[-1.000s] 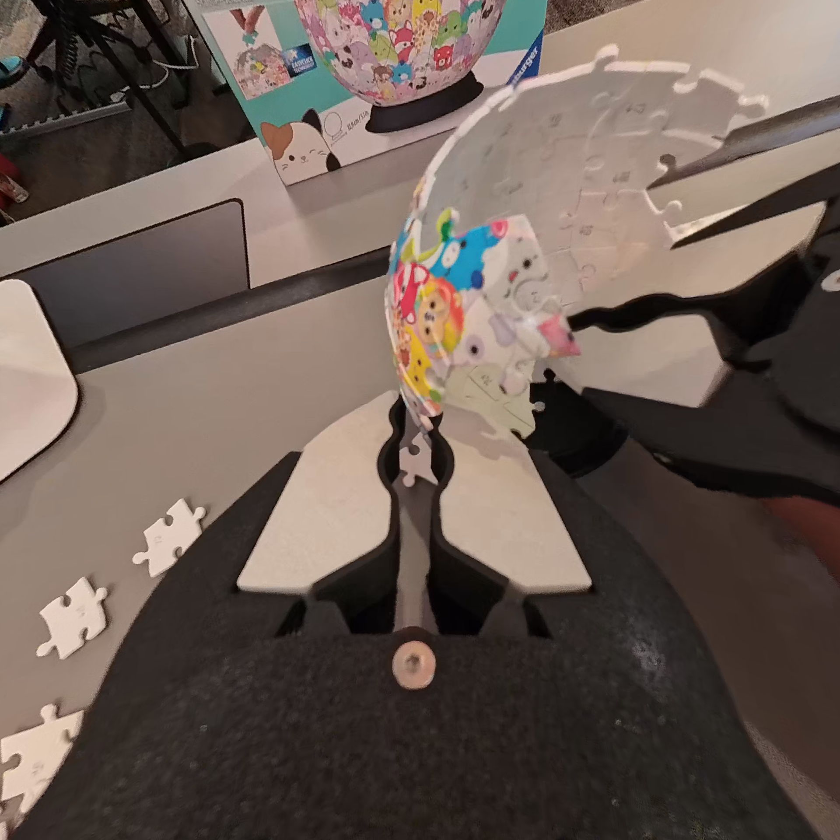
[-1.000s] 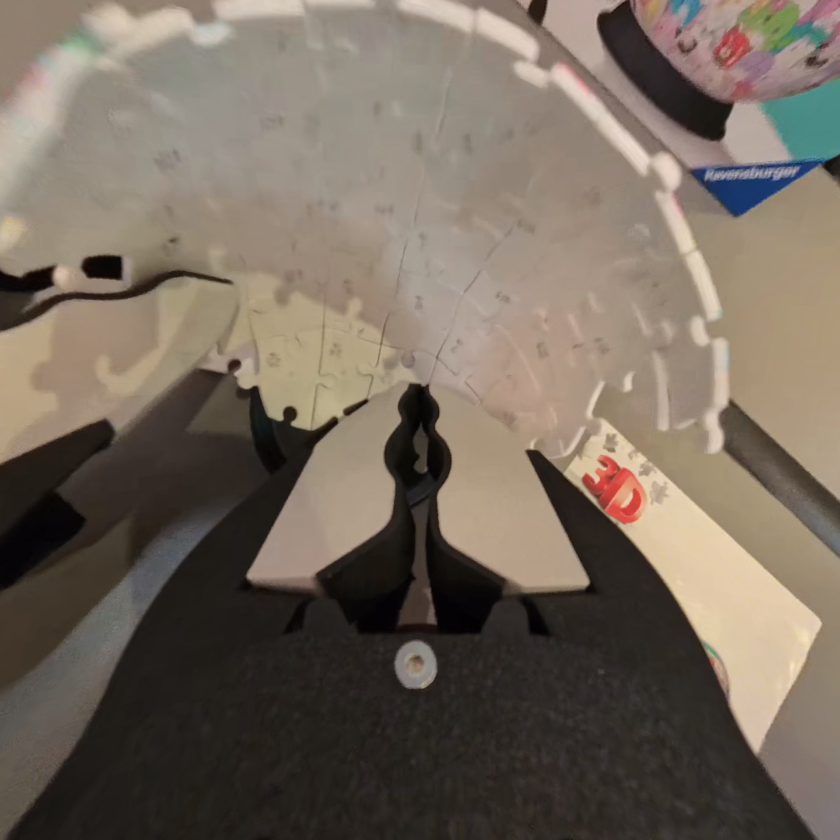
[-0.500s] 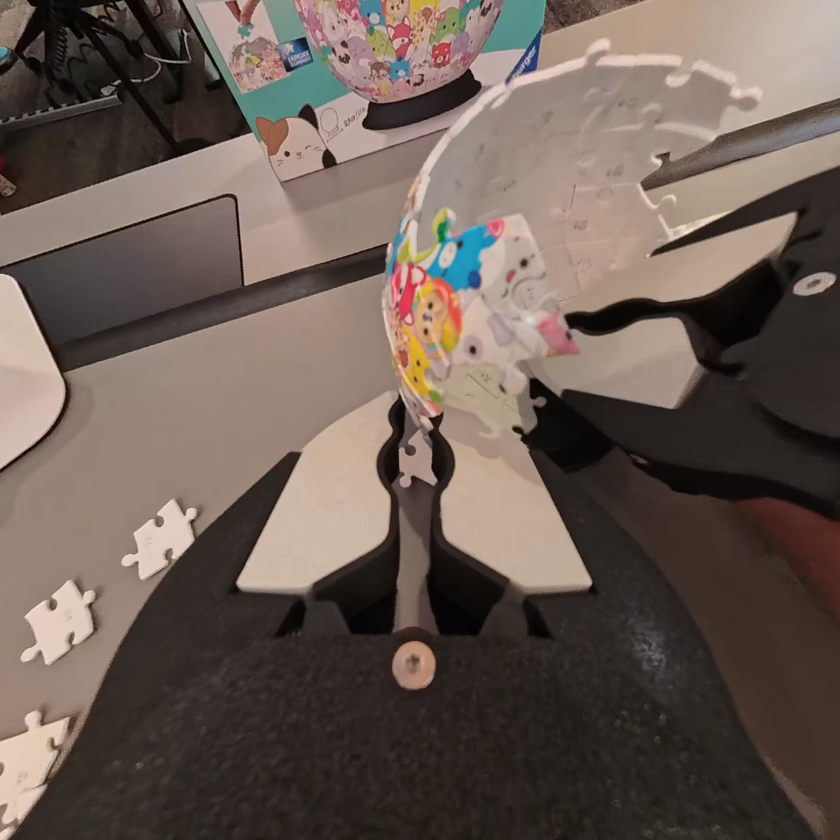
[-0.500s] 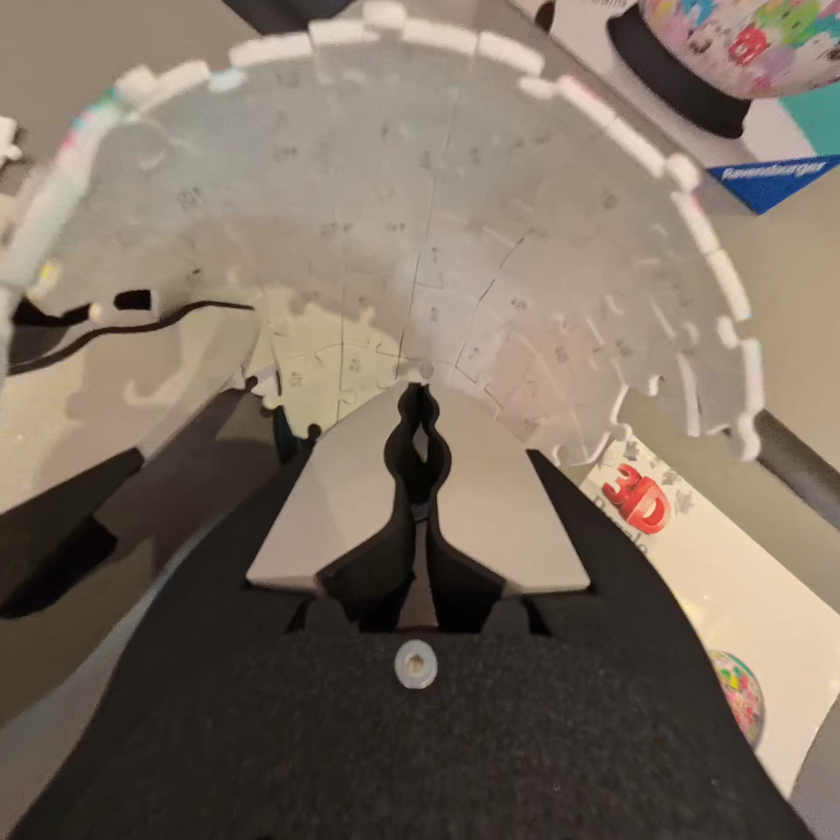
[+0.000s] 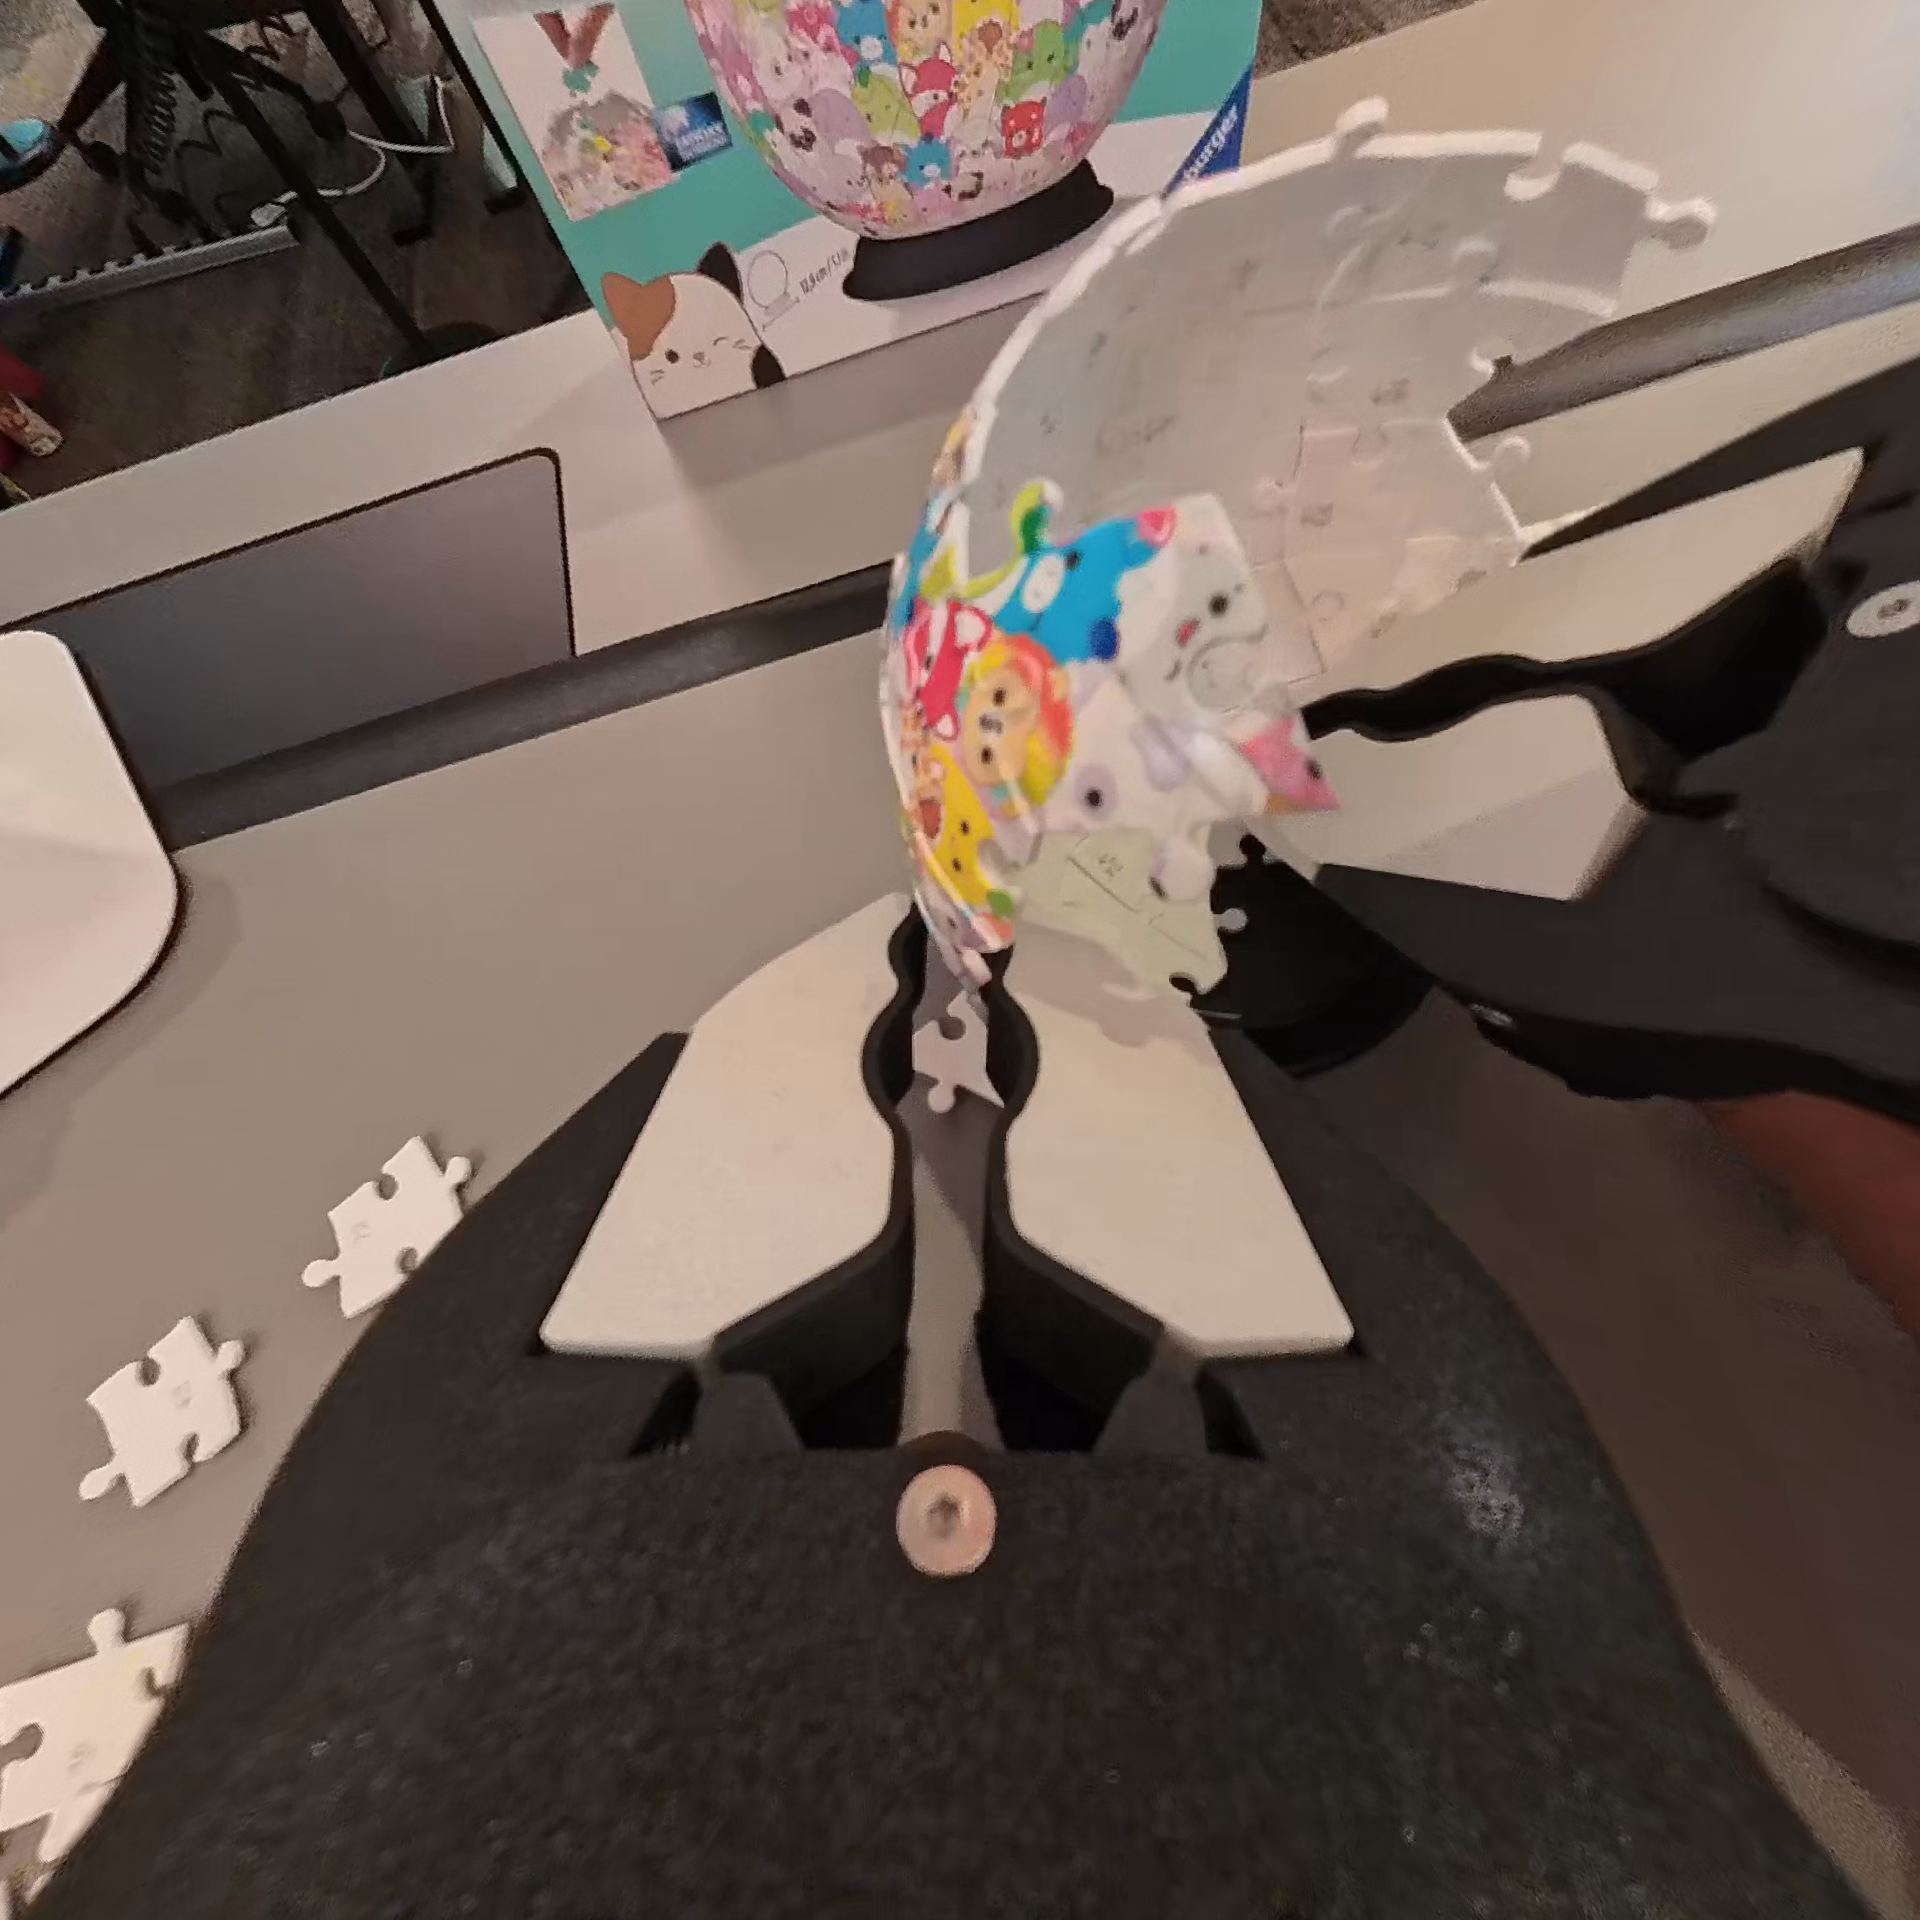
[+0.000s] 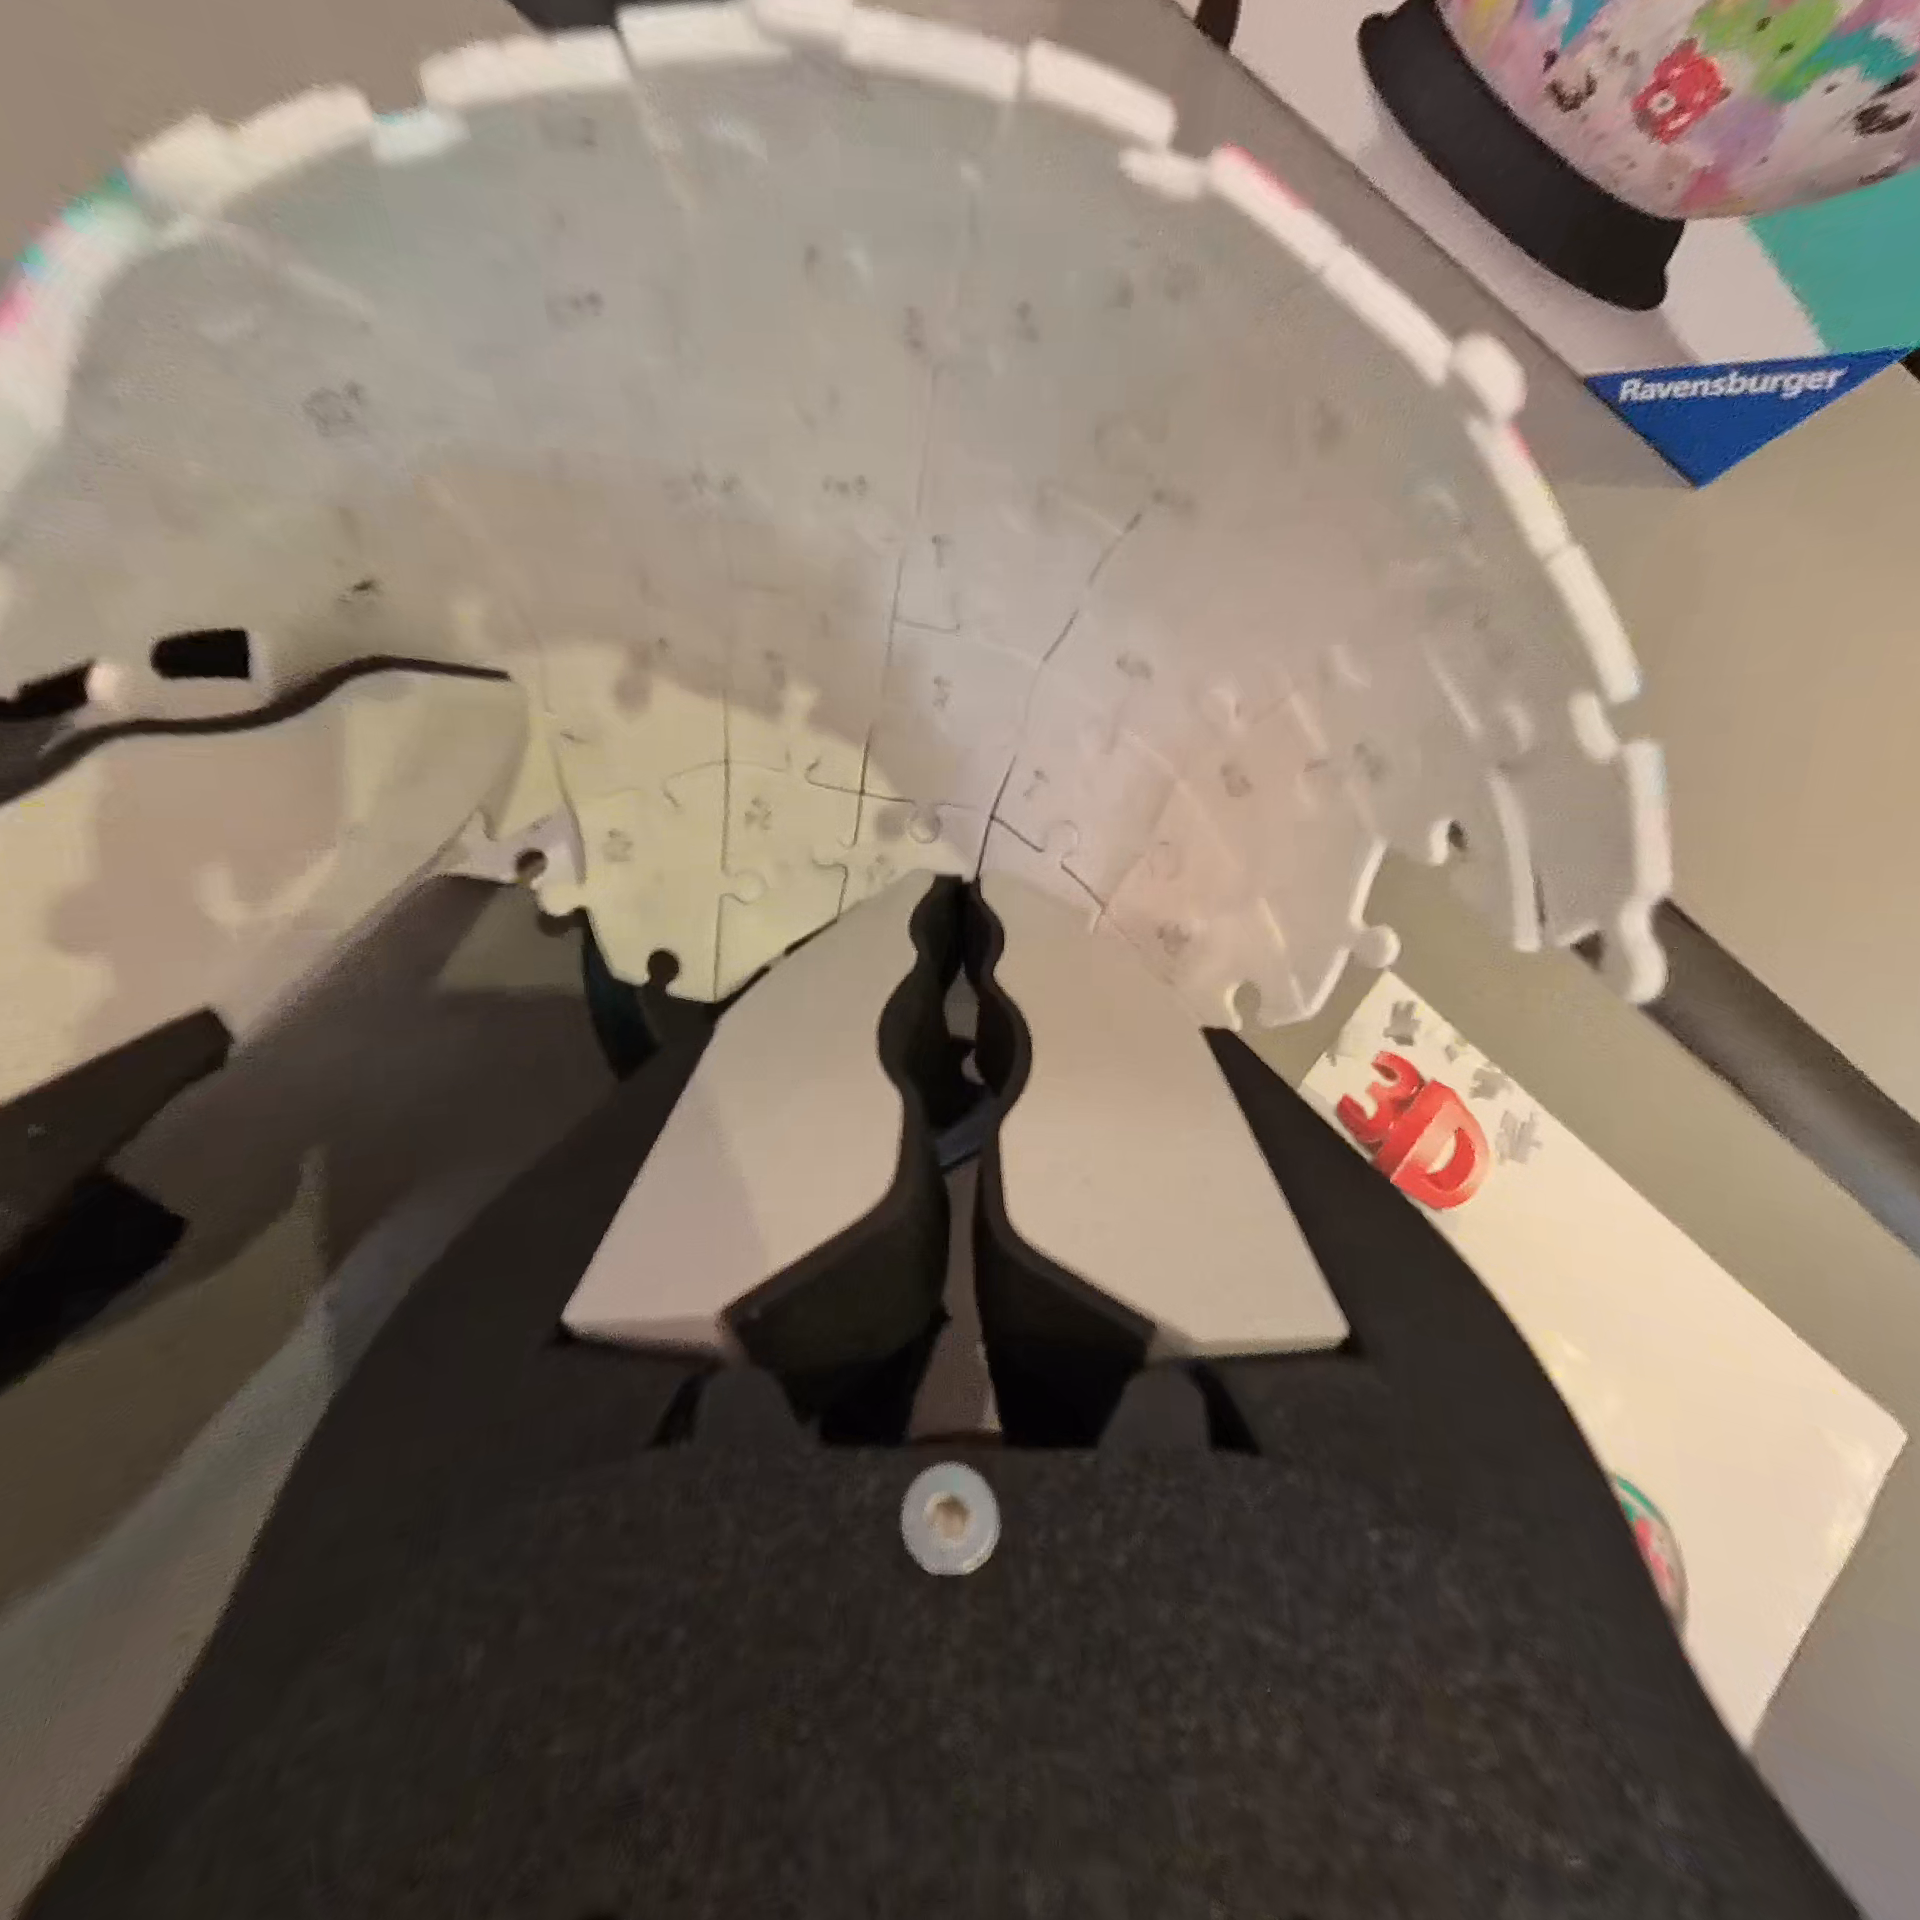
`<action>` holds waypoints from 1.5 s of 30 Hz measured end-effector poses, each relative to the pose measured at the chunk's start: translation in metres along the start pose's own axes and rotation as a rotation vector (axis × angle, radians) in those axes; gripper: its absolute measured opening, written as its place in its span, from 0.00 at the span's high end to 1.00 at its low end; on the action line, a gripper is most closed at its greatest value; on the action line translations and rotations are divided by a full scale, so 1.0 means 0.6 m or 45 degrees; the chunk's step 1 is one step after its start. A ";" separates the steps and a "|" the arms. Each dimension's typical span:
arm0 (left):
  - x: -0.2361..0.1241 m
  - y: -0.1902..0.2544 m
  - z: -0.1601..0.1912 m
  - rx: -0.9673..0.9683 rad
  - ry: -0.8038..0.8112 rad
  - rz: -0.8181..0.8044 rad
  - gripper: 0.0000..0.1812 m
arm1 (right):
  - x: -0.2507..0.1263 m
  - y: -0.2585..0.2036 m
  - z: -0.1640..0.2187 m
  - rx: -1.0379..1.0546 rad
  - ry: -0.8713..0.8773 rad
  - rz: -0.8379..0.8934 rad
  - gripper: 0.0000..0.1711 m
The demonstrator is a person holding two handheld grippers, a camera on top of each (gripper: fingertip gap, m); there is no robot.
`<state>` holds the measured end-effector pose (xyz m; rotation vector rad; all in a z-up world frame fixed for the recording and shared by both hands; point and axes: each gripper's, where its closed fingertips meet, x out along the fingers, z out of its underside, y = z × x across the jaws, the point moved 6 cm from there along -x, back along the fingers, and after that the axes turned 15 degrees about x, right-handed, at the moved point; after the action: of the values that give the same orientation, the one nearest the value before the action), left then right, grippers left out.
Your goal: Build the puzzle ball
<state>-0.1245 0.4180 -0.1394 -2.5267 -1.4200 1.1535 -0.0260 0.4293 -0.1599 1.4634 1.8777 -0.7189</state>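
Nipping puzzle ball (image 5: 1195, 540) between jaws

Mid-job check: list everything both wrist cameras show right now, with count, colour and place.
Partly built puzzle ball: one, white inside, colourful outside, held up between both tools.
Small puzzle piece: one, white, between the left tool's tips, below the ball's edge.
Loose puzzle pieces: at least three, white side up, on the grey table, lower left.
Puzzle box: one, teal and white, standing behind the ball.
Leaflet: one, white with red lettering, flat on the table, right.
Grey panel: one, back left.
Left tool: black, shut on the small piece.
Right tool: black, shut on the ball's lower edge.
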 end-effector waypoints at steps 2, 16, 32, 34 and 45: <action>0.000 -0.001 0.000 -0.013 0.003 0.009 0.96 | 0.000 0.000 0.000 0.009 -0.003 -0.003 1.00; 0.001 0.000 0.000 -0.001 0.011 -0.006 0.96 | -0.071 0.016 -0.031 0.077 0.123 -0.120 1.00; 0.000 -0.001 0.000 0.000 0.009 -0.004 0.96 | -0.013 0.010 0.003 -0.082 -0.102 -0.039 0.99; 0.000 -0.001 0.001 0.000 0.007 -0.003 0.95 | -0.012 0.009 0.002 -0.066 -0.078 -0.021 1.00; 0.001 -0.002 0.002 0.002 0.004 -0.008 0.95 | -0.026 0.003 -0.004 -0.058 -0.056 -0.098 1.00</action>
<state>-0.1259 0.4186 -0.1399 -2.5195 -1.4249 1.1488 -0.0223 0.4218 -0.1467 1.3426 1.9135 -0.7336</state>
